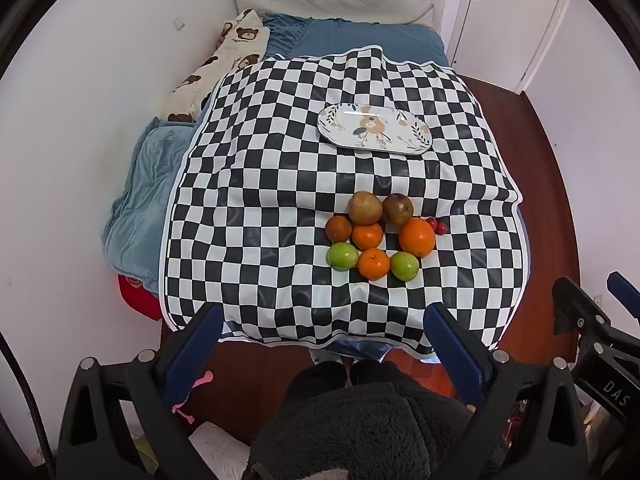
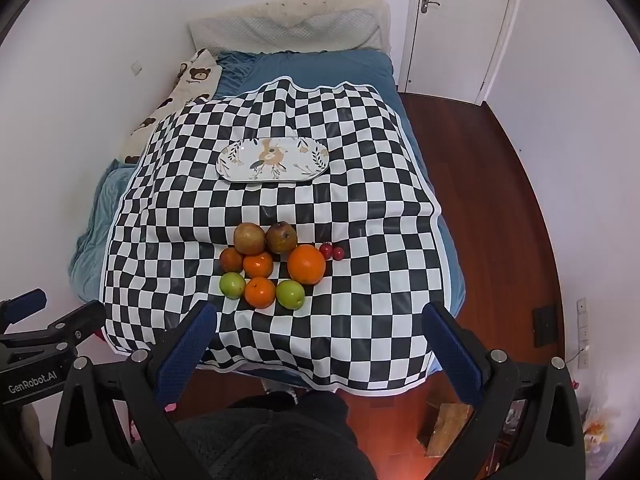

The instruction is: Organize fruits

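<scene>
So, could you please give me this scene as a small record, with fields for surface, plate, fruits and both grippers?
surface: checkered cloth over a bed
plate: patterned oval plate, empty, beyond the fruits
fruits: clustered together; large orange, two green fruits, two small oranges, three brownish fruits, small red fruits
left gripper: open, empty
right gripper: open, empty

Both wrist views are bright and evenly lit by soft, cool daylight, so shadows stay faint. The glossy checkered cloth (image 1: 280, 184) shows pale sheen streaks across its dark squares, and a white glare bar crosses the oval plate (image 1: 374, 125). Focus is sharp at the center. Fisheye distortion bows the walls and door frame (image 2: 416, 28), and black vignetting fills the corners.
</scene>
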